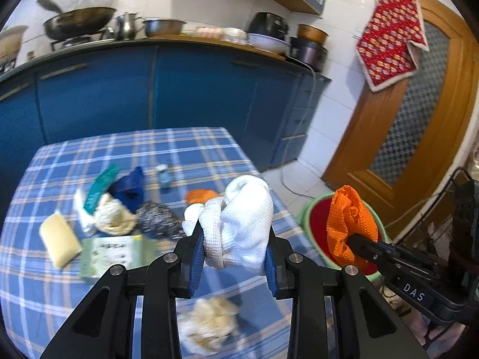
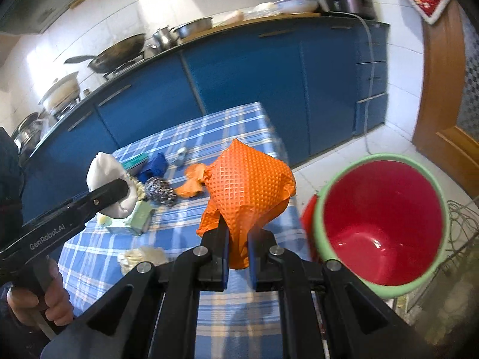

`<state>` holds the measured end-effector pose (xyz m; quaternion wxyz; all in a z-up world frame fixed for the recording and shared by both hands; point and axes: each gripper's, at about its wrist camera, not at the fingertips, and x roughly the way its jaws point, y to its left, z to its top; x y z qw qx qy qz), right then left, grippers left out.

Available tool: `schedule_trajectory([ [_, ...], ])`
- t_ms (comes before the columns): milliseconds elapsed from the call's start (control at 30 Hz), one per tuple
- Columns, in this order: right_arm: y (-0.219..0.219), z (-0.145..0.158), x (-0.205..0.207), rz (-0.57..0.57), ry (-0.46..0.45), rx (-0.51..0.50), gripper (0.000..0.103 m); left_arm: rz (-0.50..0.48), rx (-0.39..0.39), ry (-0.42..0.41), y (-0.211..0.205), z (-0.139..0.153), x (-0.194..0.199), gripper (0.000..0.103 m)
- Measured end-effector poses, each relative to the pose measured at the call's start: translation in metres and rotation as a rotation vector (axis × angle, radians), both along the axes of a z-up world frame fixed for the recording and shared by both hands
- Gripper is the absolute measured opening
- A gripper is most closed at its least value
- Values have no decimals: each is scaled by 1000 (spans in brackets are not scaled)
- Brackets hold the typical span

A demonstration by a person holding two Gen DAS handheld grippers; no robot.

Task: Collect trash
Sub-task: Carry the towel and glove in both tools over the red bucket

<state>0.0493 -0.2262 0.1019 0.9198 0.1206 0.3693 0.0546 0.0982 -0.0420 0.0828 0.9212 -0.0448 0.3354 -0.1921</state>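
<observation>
My left gripper (image 1: 236,257) is shut on a white cloth (image 1: 245,221) and holds it above the checked table (image 1: 60,284). My right gripper (image 2: 239,257) is shut on an orange textured glove (image 2: 248,188), held near the table's right edge. In the left wrist view the right gripper (image 1: 353,239) holds the orange glove (image 1: 347,218) over the red bucket with a green rim (image 1: 317,218). The bucket (image 2: 380,218) stands on the floor to the right of the table. The left gripper (image 2: 119,191) with the white cloth (image 2: 104,173) shows at the left of the right wrist view.
On the table lie a yellow sponge (image 1: 58,239), a crumpled cream paper (image 1: 113,218), a green packet (image 1: 101,185), a blue cloth (image 1: 128,188), a speckled scrubber (image 1: 158,218), a small bottle (image 1: 163,175), an orange scrap (image 1: 199,196), a green box (image 1: 115,254) and a paper wad (image 1: 209,323). Blue cabinets stand behind.
</observation>
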Motion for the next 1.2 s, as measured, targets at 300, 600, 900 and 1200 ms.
schedule_trajectory([
  [300, -50, 4, -12, -103, 1, -20, 13, -99, 9, 17, -53, 1, 8, 35],
  [600, -90, -7, -17, -183, 26, -13, 13, -193, 32, 41, -106, -6, 12, 35],
  [900, -123, -29, -19, -257, 73, 2, 13, -293, 67, 83, -160, -26, 15, 35],
  [1200, -152, -55, -20, -311, 129, 12, 13, -360, 138, 145, -205, -58, 20, 35],
])
